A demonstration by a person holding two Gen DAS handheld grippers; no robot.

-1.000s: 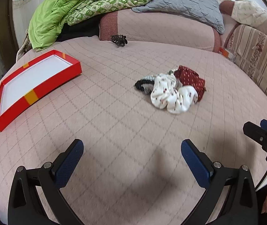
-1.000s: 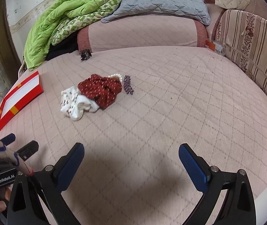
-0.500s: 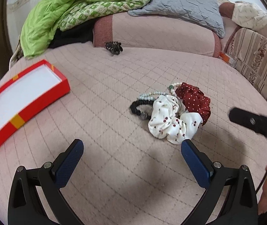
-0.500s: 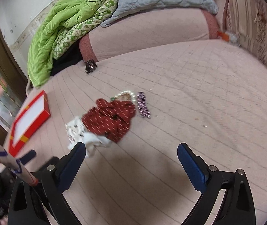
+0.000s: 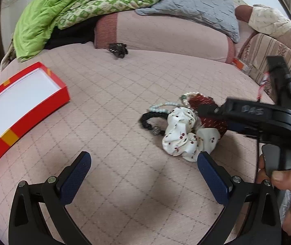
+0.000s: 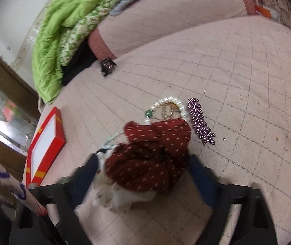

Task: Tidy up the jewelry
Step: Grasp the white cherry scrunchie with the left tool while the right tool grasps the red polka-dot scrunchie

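- Between the two blue pads of the right gripper [image 6: 143, 175] sits the dark red scrunchie [image 6: 151, 155] with pale dashes; the jaws have just been closing around it. The picture is blurred, so whether the pads already press the fabric cannot be told.
- Under and just left of that scrunchie, near the right gripper's left finger, a white scrunchie [image 6: 123, 196] shows in part.
- Beyond the red scrunchie, straight ahead of the right gripper, a pearl bracelet [image 6: 170, 104] with a green bead curves on the pink quilted bed cover [image 6: 237, 81], partly tucked under the red fabric.
- Ahead and to the right of the right gripper, just beside the pearls, a purple beaded hair clip [image 6: 200, 122] lies flat.
- Far ahead to its left, a black claw clip [image 6: 107, 66] rests by the bolster, and a red box [image 6: 45, 145] with a white inside lies open to the left.
- The left gripper [image 5: 143, 169] stands wide apart with nothing between its pads, above bare cover.
- Just ahead of its right pad lies the white scrunchie [image 5: 186, 136], printed with cherries, the pad's tip just beside its near edge.
- Left of that scrunchie, ahead of the left gripper, a black hair tie [image 5: 151, 120] and a pale blue bead bracelet [image 5: 161, 106] lie touching the pile.
- Far to its left is the red box [image 5: 22, 110]; to its right, a hand [image 5: 288, 181] grips the right gripper's handle.
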